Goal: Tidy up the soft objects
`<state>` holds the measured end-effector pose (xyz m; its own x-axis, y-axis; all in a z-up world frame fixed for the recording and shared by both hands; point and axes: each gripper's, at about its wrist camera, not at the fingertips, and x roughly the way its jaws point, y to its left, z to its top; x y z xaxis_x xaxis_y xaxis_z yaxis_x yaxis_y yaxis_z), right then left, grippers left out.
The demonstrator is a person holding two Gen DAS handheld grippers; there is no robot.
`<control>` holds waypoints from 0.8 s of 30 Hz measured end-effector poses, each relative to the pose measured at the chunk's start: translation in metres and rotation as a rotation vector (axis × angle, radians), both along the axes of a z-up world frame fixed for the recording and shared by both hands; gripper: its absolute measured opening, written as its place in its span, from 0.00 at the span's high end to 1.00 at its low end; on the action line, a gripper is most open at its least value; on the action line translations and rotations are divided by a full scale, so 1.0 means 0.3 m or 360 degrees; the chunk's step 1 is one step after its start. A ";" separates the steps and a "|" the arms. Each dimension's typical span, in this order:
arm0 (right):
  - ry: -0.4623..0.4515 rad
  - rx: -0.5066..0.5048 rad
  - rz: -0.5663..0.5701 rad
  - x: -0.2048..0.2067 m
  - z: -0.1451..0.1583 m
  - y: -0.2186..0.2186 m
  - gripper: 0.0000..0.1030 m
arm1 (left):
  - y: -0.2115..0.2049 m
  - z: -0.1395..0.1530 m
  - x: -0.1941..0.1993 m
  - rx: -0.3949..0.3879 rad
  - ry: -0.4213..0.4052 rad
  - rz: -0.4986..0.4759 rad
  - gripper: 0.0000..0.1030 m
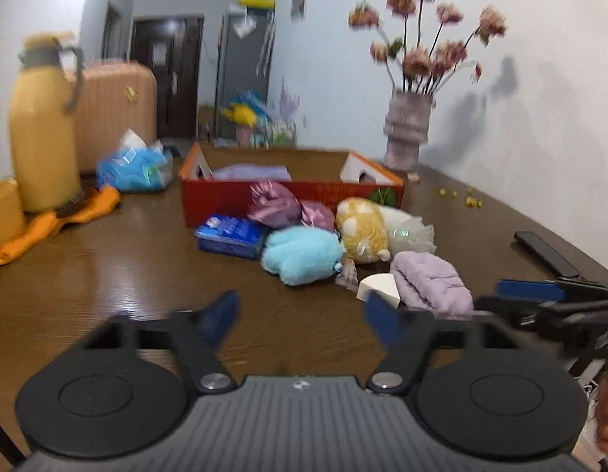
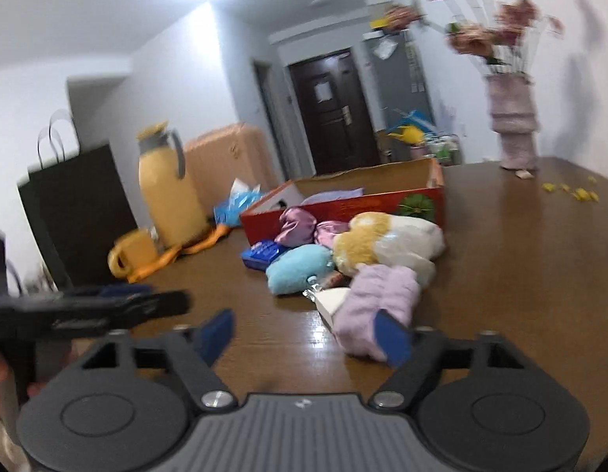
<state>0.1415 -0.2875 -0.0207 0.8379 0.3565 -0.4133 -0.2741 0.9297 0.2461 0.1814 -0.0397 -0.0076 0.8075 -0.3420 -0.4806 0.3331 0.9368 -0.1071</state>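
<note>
Soft toys and cloths lie in a heap on the brown table (image 1: 127, 267), just in front of the red box (image 1: 225, 196). One pale purple cloth (image 1: 250, 172) is already inside the box. The blue plush (image 1: 300, 255), yellow plush (image 1: 360, 228) and purple towel (image 2: 376, 303) are not yet packed. The left gripper (image 1: 302, 316) and right gripper (image 2: 311, 334) are both partly open and hold nothing.
</note>
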 end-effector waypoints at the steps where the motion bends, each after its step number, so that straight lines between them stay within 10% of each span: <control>1: 0.0018 -0.0049 0.0031 0.048 -0.004 0.029 0.44 | -0.013 -0.009 0.038 0.0003 0.0029 -0.0010 0.44; 6: 0.0231 -0.0207 0.0088 0.273 -0.069 0.144 0.69 | -0.044 -0.044 0.154 0.0068 0.0079 -0.0050 0.45; 15: 0.0206 -0.0525 -0.0135 0.375 -0.087 0.109 0.51 | -0.151 -0.102 0.309 0.0069 0.0213 -0.0251 0.54; 24: 0.0248 -0.0419 -0.0079 0.470 -0.118 0.037 0.71 | -0.222 -0.142 0.380 0.0035 0.0309 -0.0303 0.62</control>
<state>0.2824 -0.2764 -0.0560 0.7708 0.1804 -0.6109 -0.2048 0.9783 0.0306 0.2955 -0.1063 -0.0502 0.6217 -0.4669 -0.6289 0.4789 0.8619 -0.1665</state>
